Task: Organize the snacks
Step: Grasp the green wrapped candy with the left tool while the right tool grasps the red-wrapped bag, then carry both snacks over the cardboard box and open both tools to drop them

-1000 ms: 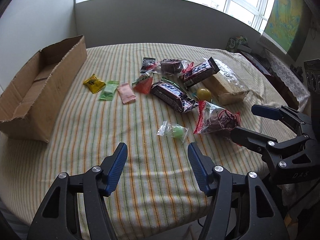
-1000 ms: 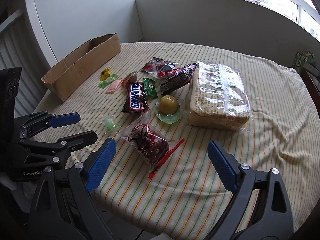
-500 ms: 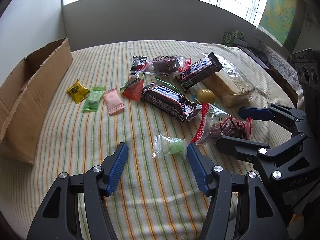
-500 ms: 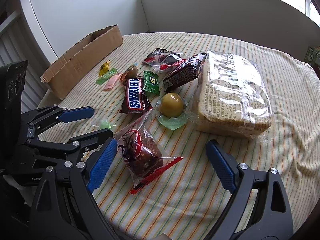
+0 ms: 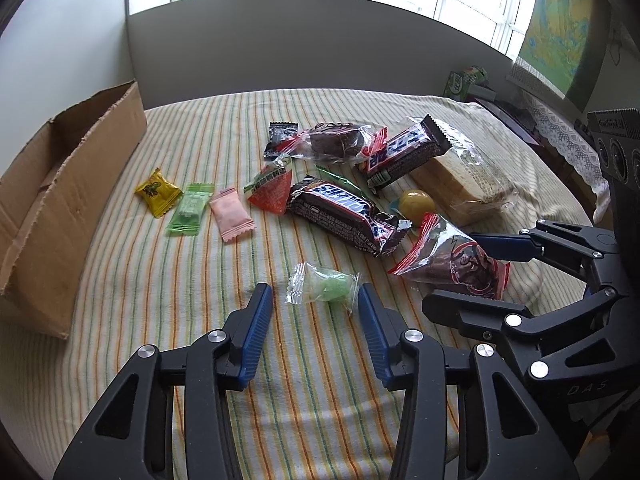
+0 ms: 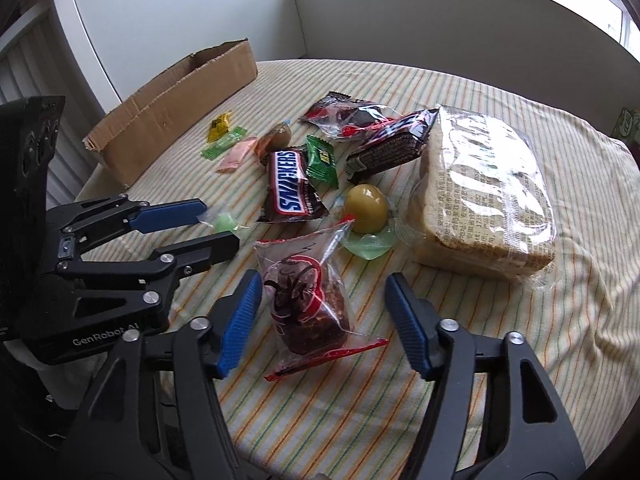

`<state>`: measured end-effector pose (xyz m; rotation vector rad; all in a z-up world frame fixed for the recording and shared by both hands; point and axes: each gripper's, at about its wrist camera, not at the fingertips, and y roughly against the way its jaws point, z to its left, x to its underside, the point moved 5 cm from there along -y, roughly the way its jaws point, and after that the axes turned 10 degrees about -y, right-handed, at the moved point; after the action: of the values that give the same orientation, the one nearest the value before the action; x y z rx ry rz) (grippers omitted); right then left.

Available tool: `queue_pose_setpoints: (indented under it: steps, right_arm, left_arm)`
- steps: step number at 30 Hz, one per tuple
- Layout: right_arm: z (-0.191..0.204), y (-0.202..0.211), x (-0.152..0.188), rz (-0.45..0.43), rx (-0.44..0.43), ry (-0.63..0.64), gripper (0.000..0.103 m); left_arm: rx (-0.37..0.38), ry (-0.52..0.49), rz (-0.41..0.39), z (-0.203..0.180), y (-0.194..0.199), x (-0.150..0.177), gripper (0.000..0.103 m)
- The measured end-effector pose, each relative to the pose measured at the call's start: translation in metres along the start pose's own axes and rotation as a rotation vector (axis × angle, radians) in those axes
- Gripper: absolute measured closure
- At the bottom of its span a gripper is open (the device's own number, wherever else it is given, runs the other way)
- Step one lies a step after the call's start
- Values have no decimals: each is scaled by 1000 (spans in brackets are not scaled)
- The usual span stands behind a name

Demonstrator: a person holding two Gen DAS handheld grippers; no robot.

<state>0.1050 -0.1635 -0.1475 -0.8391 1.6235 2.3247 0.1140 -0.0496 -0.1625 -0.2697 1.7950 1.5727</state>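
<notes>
While both jaws are closing, the left gripper (image 5: 316, 304) is straddling a green candy (image 5: 323, 289) and the right gripper (image 6: 320, 300) a red-wrapped cake (image 6: 310, 300), neither pressing yet, both snacks lying on the striped worktop (image 5: 160, 280).

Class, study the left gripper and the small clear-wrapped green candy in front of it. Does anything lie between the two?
Nothing visible does. The green candy lies on the striped tablecloth just ahead of the left gripper, whose jaws are closing either side of it without pressing yet. The Snickers bar lies beyond the candy.
</notes>
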Motion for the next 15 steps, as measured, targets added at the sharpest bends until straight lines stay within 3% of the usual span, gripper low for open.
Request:
queue_pose_setpoints:
  steps: [2, 9, 15]
  right_arm:
    - [-5, 2, -1, -3, 5, -13, 54]
    - [-19, 9, 1, -4, -2, -56, 61]
    - [-18, 12, 3, -4, -3, -62, 67]
  left_arm:
    - [-5, 2, -1, -1, -1, -2, 59]
    - [-28, -32, -5, -8, -10, -9, 60]
    - [-50, -17, -11, -2, -7, -8, 79]
